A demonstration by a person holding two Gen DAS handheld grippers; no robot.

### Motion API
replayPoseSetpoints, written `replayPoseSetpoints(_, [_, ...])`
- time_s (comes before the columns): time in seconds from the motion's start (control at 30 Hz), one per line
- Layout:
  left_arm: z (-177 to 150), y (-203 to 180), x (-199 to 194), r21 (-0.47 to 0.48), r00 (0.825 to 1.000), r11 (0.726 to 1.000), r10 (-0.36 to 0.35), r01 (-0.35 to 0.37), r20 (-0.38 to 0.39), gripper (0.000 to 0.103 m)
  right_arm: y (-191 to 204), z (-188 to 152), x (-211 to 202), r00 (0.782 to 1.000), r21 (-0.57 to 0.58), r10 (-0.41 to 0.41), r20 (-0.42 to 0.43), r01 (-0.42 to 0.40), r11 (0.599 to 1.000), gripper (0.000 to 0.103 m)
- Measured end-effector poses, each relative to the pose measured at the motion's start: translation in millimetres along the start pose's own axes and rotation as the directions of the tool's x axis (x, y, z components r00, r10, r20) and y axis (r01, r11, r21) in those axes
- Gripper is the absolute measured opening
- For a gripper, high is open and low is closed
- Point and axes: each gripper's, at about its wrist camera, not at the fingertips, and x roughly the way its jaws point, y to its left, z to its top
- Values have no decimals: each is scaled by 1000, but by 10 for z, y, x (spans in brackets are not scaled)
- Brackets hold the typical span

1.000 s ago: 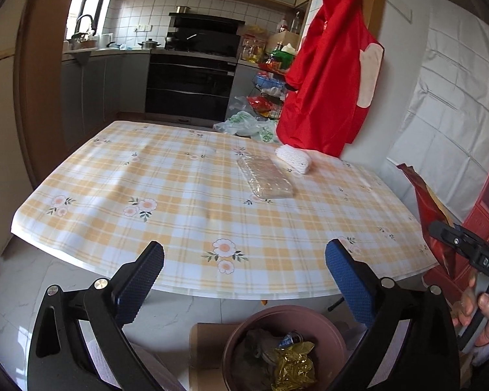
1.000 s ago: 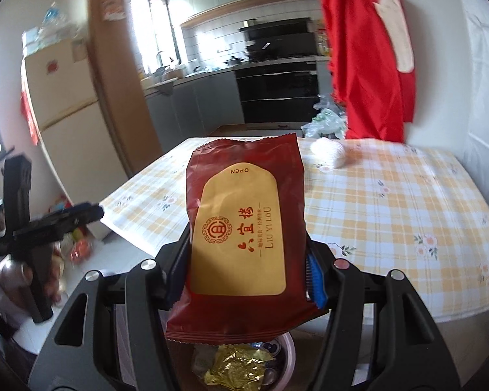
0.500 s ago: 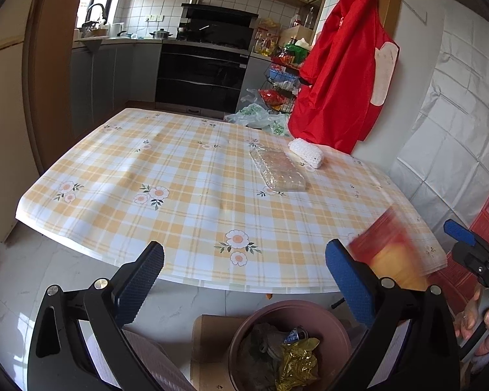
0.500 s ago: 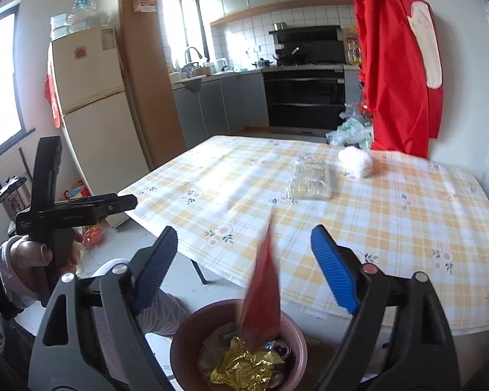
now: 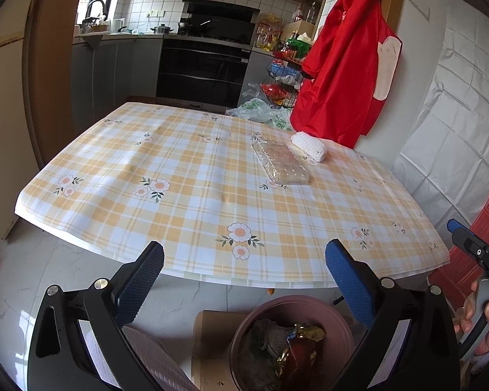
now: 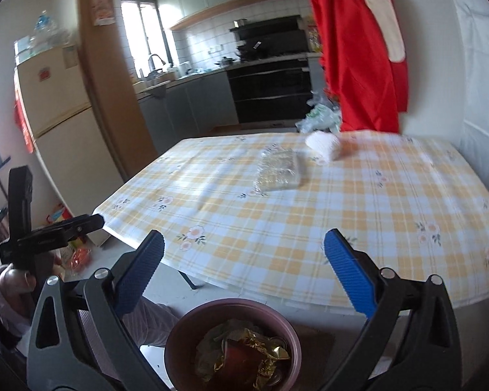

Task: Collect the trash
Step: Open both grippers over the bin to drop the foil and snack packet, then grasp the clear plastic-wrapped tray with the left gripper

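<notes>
My right gripper (image 6: 243, 247) hangs above a brown-pink bin (image 6: 179, 329) on the floor, its jaws opening wide with nothing between them. A red snack packet (image 6: 241, 356) lies in the bin beside a gold foil wrapper (image 6: 267, 348). My left gripper (image 5: 244, 260) is open and empty, also over the bin (image 5: 296, 298), where the red packet (image 5: 298, 355) shows. On the checked table (image 5: 195, 195) lie a clear plastic packet (image 5: 280, 163) and a white knitted wad (image 5: 309, 145), far from both grippers.
A red apron (image 5: 342, 75) hangs on the wall behind the table's far right corner. Cardboard (image 5: 212, 342) lies under the bin. Plastic bags (image 5: 257, 109) sit on the floor past the table. A fridge (image 6: 58, 123) stands at left.
The right gripper let go of the red snack packet, which fell into the bin, and its jaws spread wide. The left gripper stayed open and empty.
</notes>
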Motion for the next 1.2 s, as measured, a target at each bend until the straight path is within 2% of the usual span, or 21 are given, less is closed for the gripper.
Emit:
replayPoseSetpoints(0.37, [8,-118,235,43,999,999,-4,6,-53,97,-247,-126,235,998,62,-55,-45,57,996,97])
replayPoseSetpoints(0.67, [168,-471,764,143,993,989,-29,45,-116,97,-698,-257,502,991,151,-99,-91,112,982,97])
replayPoseSetpoints(0.87, [398,-682,1359,134,983,987,-65,89,-172,97,-1078,-318,721,986,206,-112,-124,136,969,97])
replayPoseSetpoints(1.0, [667,-868,1915,111,976,989,-73,98,-208,97,-1341,-305,863,983,240,-123,-137,153,959,97])
replayPoseSetpoints(1.2, [1039,-1219,2796,126,972,991,-11,42,-235,97,-1660,-192,1045,982,266,-137,-126,167,950,97])
